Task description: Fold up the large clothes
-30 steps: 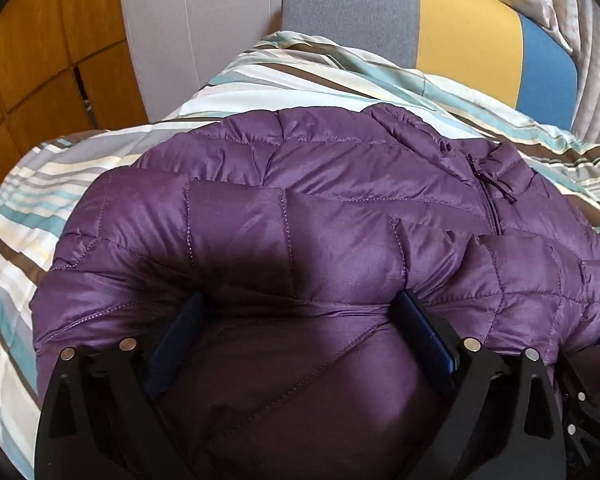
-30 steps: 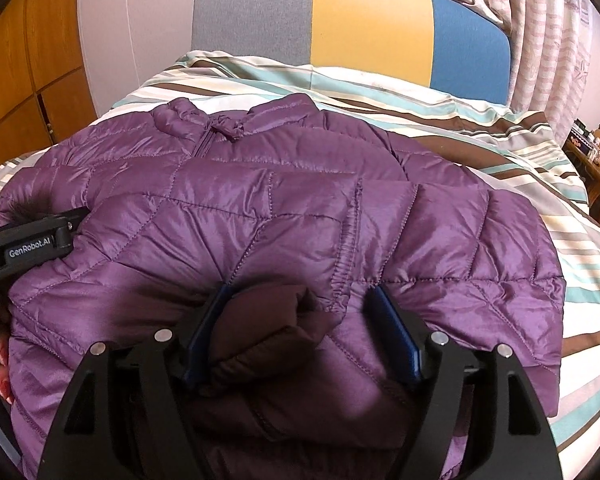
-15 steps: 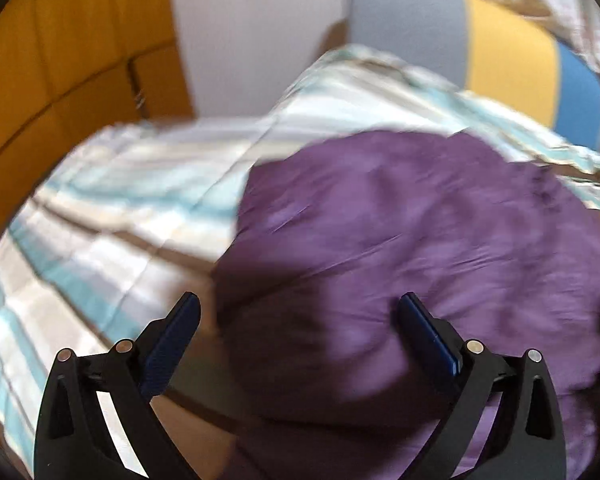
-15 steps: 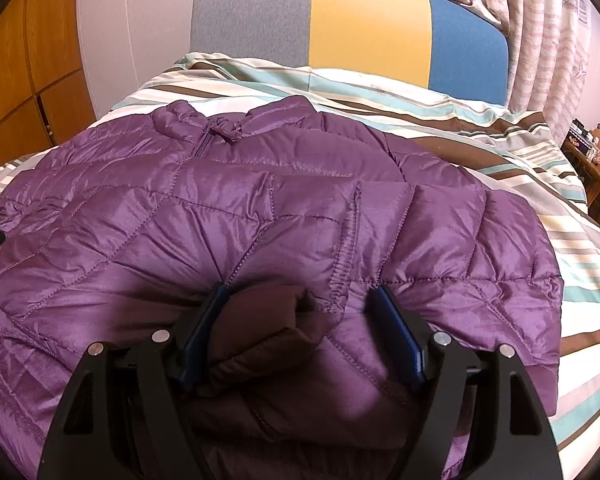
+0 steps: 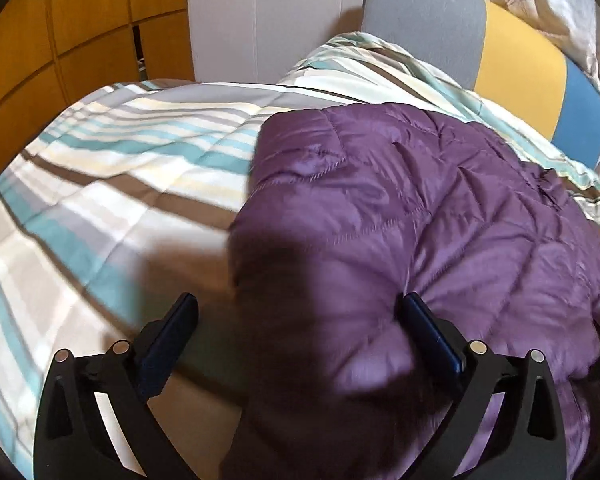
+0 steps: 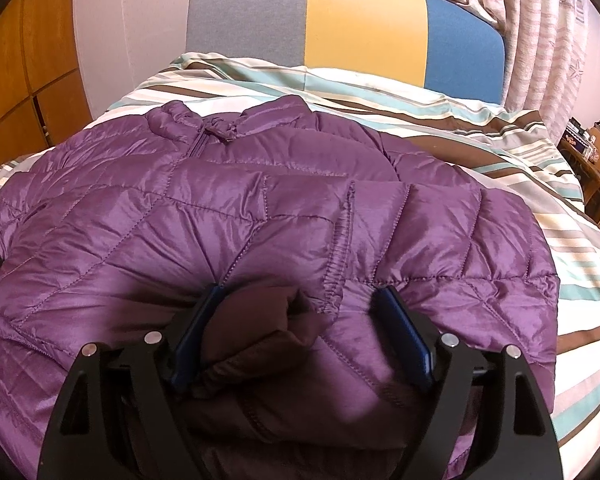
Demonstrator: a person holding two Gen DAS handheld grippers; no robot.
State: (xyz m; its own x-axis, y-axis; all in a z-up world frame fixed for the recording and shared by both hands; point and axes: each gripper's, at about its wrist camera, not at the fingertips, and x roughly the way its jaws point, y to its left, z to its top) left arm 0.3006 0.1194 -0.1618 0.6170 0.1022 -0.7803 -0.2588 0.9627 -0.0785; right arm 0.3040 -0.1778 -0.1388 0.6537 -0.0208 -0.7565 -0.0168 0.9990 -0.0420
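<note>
- We see the quilted purple puffer jacket (image 6: 260, 216) spread on the striped bedspread (image 5: 112, 168).
- Our left gripper (image 5: 300, 320) stands wide apart, jacket edge between its fingers.
- Our right gripper (image 6: 296, 320) is spread too, straddling bunched fabric.

Purple jacket (image 6: 260, 216) between spread right tongs (image 6: 300, 332)

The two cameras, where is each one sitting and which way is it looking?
Left wrist: sits on the left tool, looking forward over the purple jacket edge and striped bedding; its two open fingers show.
Right wrist: sits on the right tool, facing the headboard; its open fingers straddle bunched jacket fabric.
Both views share the jacket, bedding and headboard.
</note>
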